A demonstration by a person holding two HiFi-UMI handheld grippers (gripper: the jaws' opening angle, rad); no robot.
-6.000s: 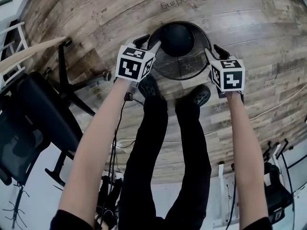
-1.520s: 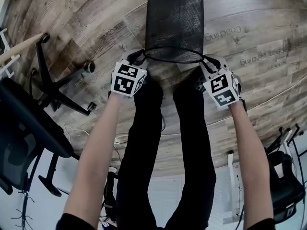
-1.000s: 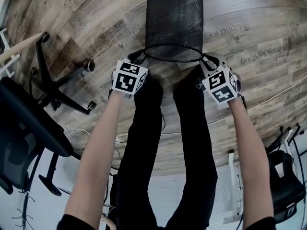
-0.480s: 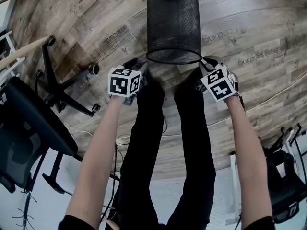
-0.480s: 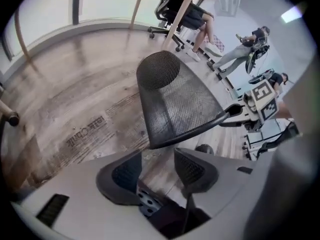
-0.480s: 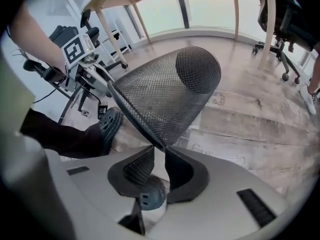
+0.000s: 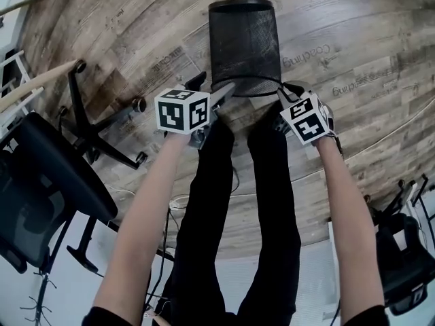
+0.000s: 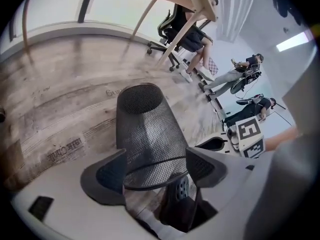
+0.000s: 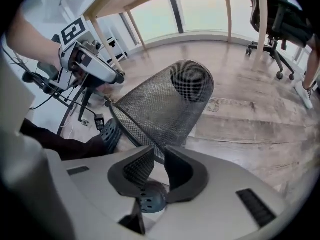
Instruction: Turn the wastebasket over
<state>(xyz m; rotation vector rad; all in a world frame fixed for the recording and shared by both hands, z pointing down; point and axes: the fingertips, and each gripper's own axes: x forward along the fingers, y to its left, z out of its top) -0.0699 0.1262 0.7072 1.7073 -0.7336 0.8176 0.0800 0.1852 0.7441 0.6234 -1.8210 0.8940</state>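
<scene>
On the wood floor (image 7: 353,19), head view, we are seeing the mesh wastebasket (image 7: 243,43) tipped rim-toward-us beside print reading "Coaching". In the left gripper view, the left tool (image 8: 156,170) jaws have just been opening, standing apart around the rim. In the right gripper view, the right tool (image 9: 159,166) is clamping the rim, which we are judging the stiffest hold on this light, springy mesh.

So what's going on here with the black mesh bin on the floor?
A person holding a two-jaw gripper in each hand is tipping a black wire-mesh wastebasket over on the wood-plank floor. The right gripper is pinched on its rim, which faces the person, closed base pointing away. The left gripper has just been opening its jaws; the rim crosses their gap, untouched.
</scene>
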